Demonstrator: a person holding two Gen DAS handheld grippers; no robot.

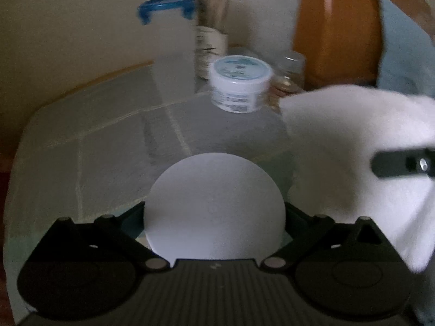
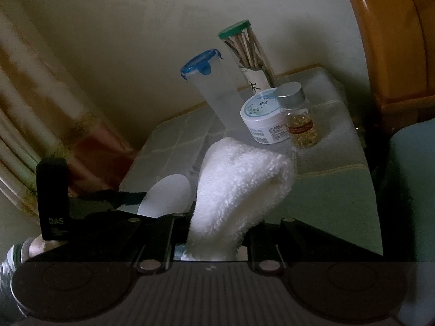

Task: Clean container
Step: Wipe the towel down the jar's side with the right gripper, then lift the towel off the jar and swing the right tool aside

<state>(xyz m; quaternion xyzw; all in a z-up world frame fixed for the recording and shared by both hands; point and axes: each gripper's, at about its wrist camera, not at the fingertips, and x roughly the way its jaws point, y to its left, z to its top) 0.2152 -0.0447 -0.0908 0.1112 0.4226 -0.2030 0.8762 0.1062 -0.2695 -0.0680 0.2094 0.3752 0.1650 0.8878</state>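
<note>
- Right gripper (image 2: 217, 233) is clamped on a soft cloth (image 2: 239, 184).
- Left gripper (image 1: 214, 212), jaws wide, holds the container (image 1: 217, 179) by its base, tilted over the table (image 1: 68, 163).
- The container looks light and smooth, likely slippery; grip near the base.

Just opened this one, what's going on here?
A person is working two handheld grippers. The left gripper clamps the base of a tall translucent container with a blue lid, holding it tilted over the table. The right gripper is shut on a white cloth, held up right beside the container's lower end; contact can't be confirmed. A white jar and a small glass bottle stand behind.
</note>
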